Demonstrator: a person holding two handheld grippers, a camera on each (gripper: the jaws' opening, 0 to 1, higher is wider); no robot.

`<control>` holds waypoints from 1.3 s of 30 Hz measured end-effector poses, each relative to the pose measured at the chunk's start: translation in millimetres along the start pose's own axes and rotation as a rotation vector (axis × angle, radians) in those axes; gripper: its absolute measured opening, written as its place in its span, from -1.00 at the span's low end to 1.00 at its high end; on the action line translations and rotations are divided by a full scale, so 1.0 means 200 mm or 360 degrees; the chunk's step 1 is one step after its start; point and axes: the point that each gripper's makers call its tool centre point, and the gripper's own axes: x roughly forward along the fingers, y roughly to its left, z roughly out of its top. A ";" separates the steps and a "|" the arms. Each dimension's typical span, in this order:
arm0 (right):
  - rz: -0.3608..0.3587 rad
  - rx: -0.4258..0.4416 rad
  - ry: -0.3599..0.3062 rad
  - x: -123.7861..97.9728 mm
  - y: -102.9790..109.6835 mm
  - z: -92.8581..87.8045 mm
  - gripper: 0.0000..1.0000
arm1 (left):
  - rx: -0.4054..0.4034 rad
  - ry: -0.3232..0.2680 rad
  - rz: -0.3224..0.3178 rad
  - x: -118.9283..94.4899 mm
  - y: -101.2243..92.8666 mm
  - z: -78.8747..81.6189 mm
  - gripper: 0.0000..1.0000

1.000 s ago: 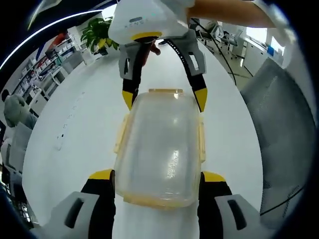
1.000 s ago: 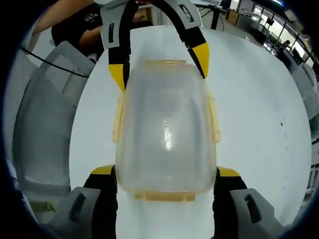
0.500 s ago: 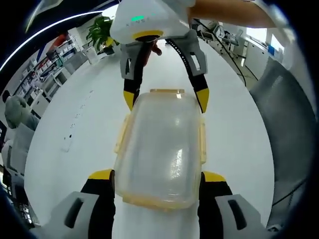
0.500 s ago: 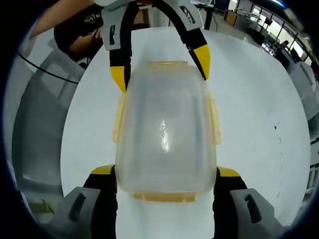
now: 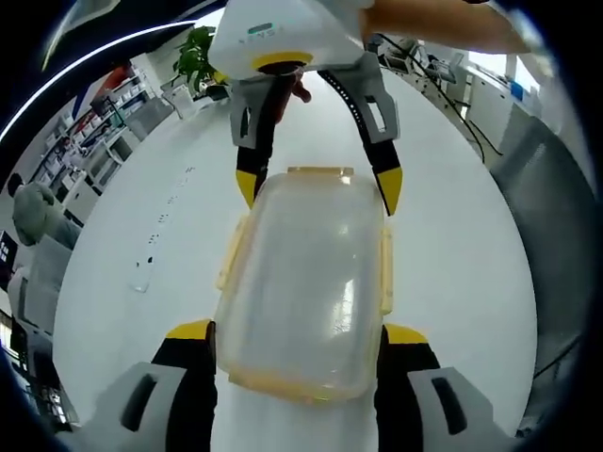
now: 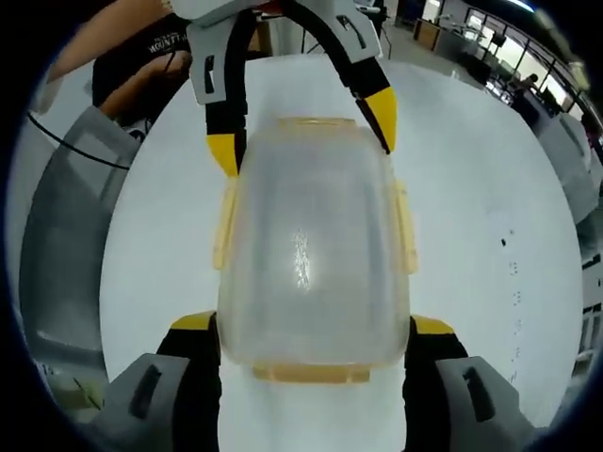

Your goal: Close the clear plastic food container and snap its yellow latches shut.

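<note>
We have the clear container (image 5: 301,292) lying on the white table (image 5: 452,254), caught between our two grippers, one at each short end. In the left gripper view our left gripper (image 5: 298,334) stands with its jaws spread apart, one yellow tip on either side of the near end, right against the box's walls; whether they press or merely touch, we cannot tell. The right gripper (image 6: 311,330) sits the same way at the opposite end, jaws wide and hugging the corners, and it shows across the box in the left gripper view (image 5: 316,184). The lid is on, and the yellow latches (image 6: 403,226) along the long sides look folded down or nearly so; the end latch (image 6: 311,372) we cannot judge. We take the box to be light, thin-walled and a bit springy, slick on a smooth tabletop, so it will likely skate away unless one gripper braces it. We would hold by the stiff corners and rim, never the flexing lid centre, and press on the latch tabs themselves.
</note>
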 end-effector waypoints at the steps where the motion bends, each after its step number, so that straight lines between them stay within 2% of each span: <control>1: -0.0002 0.0002 -0.0006 0.00 -0.01 0.00 0.54 | 0.0002 -0.0004 0.0003 0.00 0.01 0.00 0.29; 10: -0.0036 0.0016 -0.0021 0.01 -0.04 0.00 0.56 | 0.0006 -0.0004 0.0019 0.01 0.04 0.00 0.29; 21: -0.0101 0.0007 0.0029 0.02 -0.04 0.00 0.60 | 0.0010 -0.0040 0.0019 0.01 0.04 0.00 0.31; 27: -0.0121 0.0095 -0.0005 -0.01 -0.04 0.00 0.57 | 0.0010 -0.0050 0.0039 -0.01 0.04 0.01 0.31; 29: -0.0126 0.0155 -0.0058 -0.04 -0.04 0.01 0.53 | -0.0003 -0.0073 0.0080 -0.03 0.06 0.02 0.37; 32: -0.0134 0.0213 -0.0114 -0.07 -0.04 0.02 0.58 | -0.0042 -0.0136 0.0089 -0.06 0.05 0.05 0.59; 34: -0.0149 0.0222 -0.0108 -0.10 -0.03 0.00 0.62 | -0.0085 -0.0185 0.0104 -0.09 0.04 0.07 0.66; 36: -0.0185 0.0220 -0.0096 -0.14 -0.03 -0.03 0.58 | -0.0108 -0.0220 0.0117 -0.11 0.03 0.08 0.72; 38: -0.0226 0.0260 -0.0146 -0.18 -0.03 -0.03 0.58 | -0.0159 -0.0255 0.0127 -0.13 0.00 0.10 0.81; 39: -0.0243 0.0306 -0.0217 -0.21 -0.02 -0.01 0.61 | -0.0195 -0.0283 0.0134 -0.15 -0.01 0.11 0.85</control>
